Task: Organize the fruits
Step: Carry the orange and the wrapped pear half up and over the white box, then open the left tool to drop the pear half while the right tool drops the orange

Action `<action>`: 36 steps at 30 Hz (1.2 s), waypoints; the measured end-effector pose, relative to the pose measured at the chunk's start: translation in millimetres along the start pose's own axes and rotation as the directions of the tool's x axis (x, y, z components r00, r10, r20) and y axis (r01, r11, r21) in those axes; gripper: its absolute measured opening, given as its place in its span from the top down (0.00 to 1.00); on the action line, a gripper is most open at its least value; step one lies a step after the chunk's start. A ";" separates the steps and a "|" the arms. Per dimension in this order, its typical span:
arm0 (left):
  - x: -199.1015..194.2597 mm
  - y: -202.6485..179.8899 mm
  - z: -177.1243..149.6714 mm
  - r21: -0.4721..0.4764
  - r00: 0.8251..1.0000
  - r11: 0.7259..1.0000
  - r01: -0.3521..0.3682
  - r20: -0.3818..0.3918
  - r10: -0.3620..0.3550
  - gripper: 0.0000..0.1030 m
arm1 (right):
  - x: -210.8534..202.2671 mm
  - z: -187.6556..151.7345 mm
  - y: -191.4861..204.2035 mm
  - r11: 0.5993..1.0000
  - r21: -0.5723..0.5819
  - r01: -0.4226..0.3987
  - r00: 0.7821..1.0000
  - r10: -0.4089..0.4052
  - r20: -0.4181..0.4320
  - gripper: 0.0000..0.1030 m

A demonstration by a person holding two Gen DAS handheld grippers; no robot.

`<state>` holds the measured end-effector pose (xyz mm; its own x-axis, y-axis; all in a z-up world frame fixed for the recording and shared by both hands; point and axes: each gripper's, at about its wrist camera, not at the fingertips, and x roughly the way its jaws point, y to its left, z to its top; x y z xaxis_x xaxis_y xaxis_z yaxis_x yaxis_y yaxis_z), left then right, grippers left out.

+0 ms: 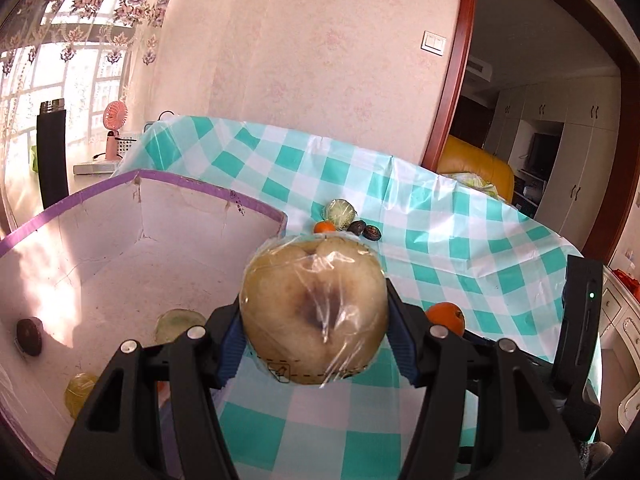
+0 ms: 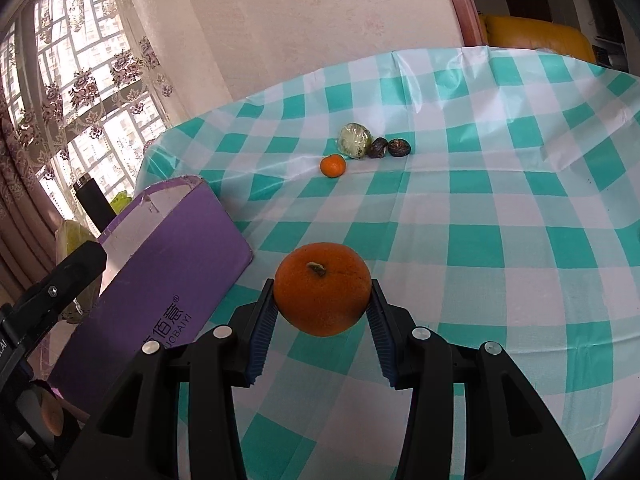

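Left gripper (image 1: 314,320) jaws pinching wrapped fruit (image 1: 314,312), possibly pear; right gripper (image 2: 322,300) pinching orange (image 2: 322,288) over checkered tablecloth (image 2: 480,208).

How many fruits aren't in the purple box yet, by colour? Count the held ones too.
Orange: 2, big orange in right gripper, small orange
Dark brown: 2, dark fruits
Green: 1, green wrapped fruit
Pale tan: 1, pale wrapped fruit in left gripper
Total: 6

The left tongs (image 1: 314,332) are clamped on a plastic-wrapped pear (image 1: 314,314), pointing toward 12 o'clock. The right tongs (image 2: 322,300) pinch an orange (image 2: 322,288), stem facing up.
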<state>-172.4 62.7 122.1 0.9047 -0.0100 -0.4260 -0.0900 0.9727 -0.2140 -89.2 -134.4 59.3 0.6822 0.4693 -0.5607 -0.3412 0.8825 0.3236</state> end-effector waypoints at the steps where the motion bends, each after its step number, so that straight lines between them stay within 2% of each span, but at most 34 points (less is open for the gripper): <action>1: -6.2 8.6 5.9 -0.007 1.000 1.000 -0.014 0.009 0.014 0.41 | -1.6 1.9 9.3 1.000 -0.020 -0.015 1.000 0.015 0.005 0.57; 5: -23.9 48.0 27.2 -0.036 0.995 0.994 -0.098 0.009 0.099 0.41 | -6.4 7.4 47.0 0.992 -0.097 -0.080 0.997 0.082 0.015 0.57; 10: -33.5 103.1 38.0 -0.082 0.979 0.976 -0.203 -0.037 0.201 0.41 | -4.3 11.9 92.3 0.973 -0.192 -0.131 0.991 0.136 0.010 0.57; 17: -31.6 151.0 36.2 -0.084 0.933 0.931 -0.354 -0.100 0.346 0.41 | 7.9 12.1 144.3 0.938 -0.292 -0.185 0.982 0.188 -0.018 0.57; 21: -27.9 164.8 32.5 -0.041 0.893 0.897 -0.439 -0.128 0.431 0.41 | 14.8 15.3 173.1 0.910 -0.356 -0.212 0.976 0.214 -0.035 0.56; 24: -22.1 172.2 31.0 0.015 0.863 0.878 -0.479 -0.175 0.474 0.41 | 32.1 17.5 196.1 0.888 -0.421 -0.184 0.983 0.166 -0.080 0.56; 27: -15.6 179.6 27.6 0.074 0.840 0.872 -0.484 -0.242 0.486 0.41 | 54.1 18.5 215.5 0.867 -0.467 -0.173 0.982 0.115 -0.150 0.56; 31: -8.5 192.2 17.8 0.086 0.824 0.879 -0.469 -0.316 0.471 0.41 | 83.1 14.7 241.3 0.813 -0.565 -0.139 0.971 -0.001 -0.239 0.56; 36: -4.1 203.5 11.2 0.061 0.823 0.887 -0.458 -0.347 0.449 0.41 | 112.0 2.4 258.0 0.753 -0.643 -0.139 0.943 -0.099 -0.318 0.56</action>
<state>-189.8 263.3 90.1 0.5598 0.3480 -0.7520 -0.4687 0.8814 0.0590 -99.3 145.7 81.8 0.4708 0.3649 -0.8032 -0.7674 0.6185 -0.1689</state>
